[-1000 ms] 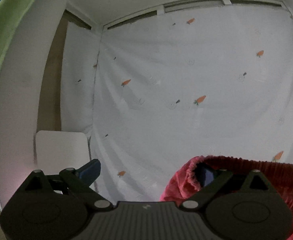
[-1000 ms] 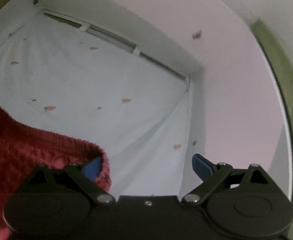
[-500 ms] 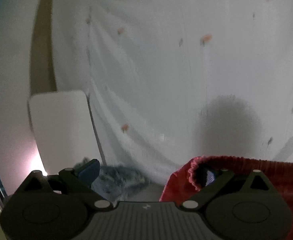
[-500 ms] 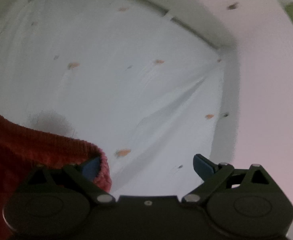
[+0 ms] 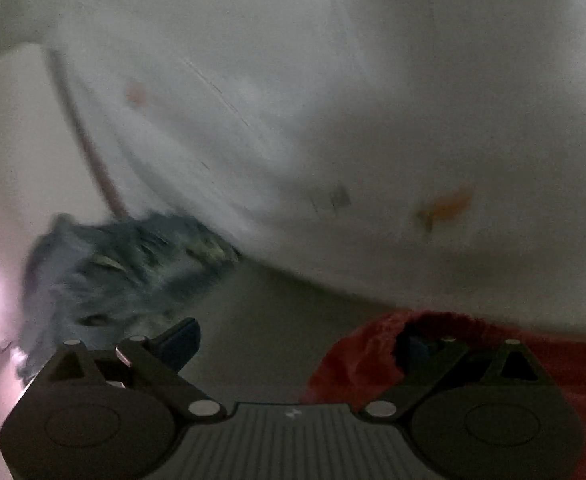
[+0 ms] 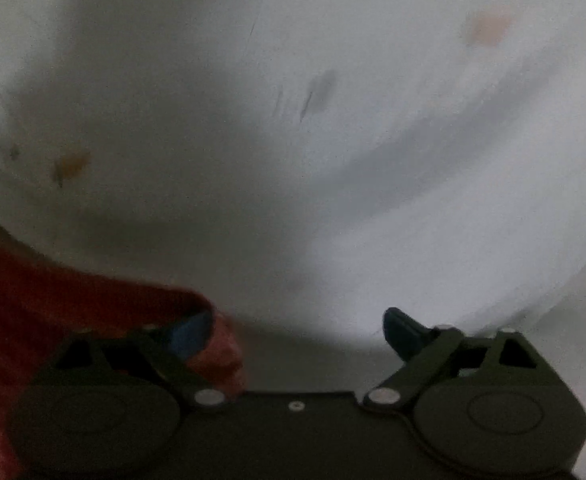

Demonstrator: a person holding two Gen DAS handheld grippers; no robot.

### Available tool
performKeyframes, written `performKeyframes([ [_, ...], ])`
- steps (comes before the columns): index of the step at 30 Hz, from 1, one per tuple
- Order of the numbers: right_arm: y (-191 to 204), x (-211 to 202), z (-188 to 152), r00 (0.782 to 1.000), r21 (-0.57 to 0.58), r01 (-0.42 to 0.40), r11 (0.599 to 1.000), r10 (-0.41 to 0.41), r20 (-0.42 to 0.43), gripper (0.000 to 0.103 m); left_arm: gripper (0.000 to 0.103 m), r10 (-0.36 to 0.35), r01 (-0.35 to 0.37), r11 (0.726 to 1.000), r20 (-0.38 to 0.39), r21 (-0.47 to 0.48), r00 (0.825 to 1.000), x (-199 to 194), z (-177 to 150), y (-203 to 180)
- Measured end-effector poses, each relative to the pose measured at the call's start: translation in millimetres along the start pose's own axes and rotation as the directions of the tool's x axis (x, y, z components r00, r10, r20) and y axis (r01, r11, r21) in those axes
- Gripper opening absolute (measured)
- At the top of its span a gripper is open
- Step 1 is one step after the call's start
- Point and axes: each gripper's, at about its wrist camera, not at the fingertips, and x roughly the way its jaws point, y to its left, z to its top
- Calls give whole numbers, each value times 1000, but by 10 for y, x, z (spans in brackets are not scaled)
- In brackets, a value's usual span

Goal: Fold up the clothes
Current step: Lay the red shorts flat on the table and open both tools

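A red, ribbed garment (image 5: pixel 357 360) hangs at the lower right of the left wrist view. Its gathered hem is hooked over the right finger of my left gripper (image 5: pixel 299 340), which stands open. The same red garment (image 6: pixel 53 300) fills the lower left of the right wrist view. There its edge wraps the blue pad of the left finger of my right gripper (image 6: pixel 297 328), which is also open. The other finger of each gripper is bare. Both views are blurred by motion.
A white sheet with small carrot prints (image 5: pixel 373 120) hangs close in front and fills most of both views (image 6: pixel 293 120). A crumpled blue-grey garment (image 5: pixel 125 264) lies at the lower left on a grey surface (image 5: pixel 261 320). A pale panel (image 5: pixel 13 140) stands at the far left.
Both views have swung downward, from the ceiling and the sheet's top to its lower part. The blue-grey garment has come into view and grown larger. The red garment stays hooked on the fingers.
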Motion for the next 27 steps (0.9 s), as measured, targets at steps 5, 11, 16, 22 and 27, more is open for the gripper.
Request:
performKeyframes([
  [5, 51, 787, -27, 969, 128, -136, 982, 159, -187, 91, 98, -94, 110, 991, -180, 79, 979, 677, -211, -165],
  [11, -20, 820, -189, 960, 193, -221, 956, 248, -131, 59, 95, -159, 170, 979, -103, 111, 982, 595, -442, -52],
  [16, 124, 787, -501, 942, 13, -307, 952, 305, -140, 34, 63, -230, 224, 931, -14, 288, 973, 460, -661, -148],
  [22, 414, 873, -539, 949, -152, -304, 940, 285, -138, 34, 9, -200, 202, 893, -48, 402, 979, 707, -807, -362],
  [27, 416, 974, -391, 950, -179, -309, 934, 295, -100, 2, 1, -195, 187, 903, -20, 386, 981, 787, -775, -405],
])
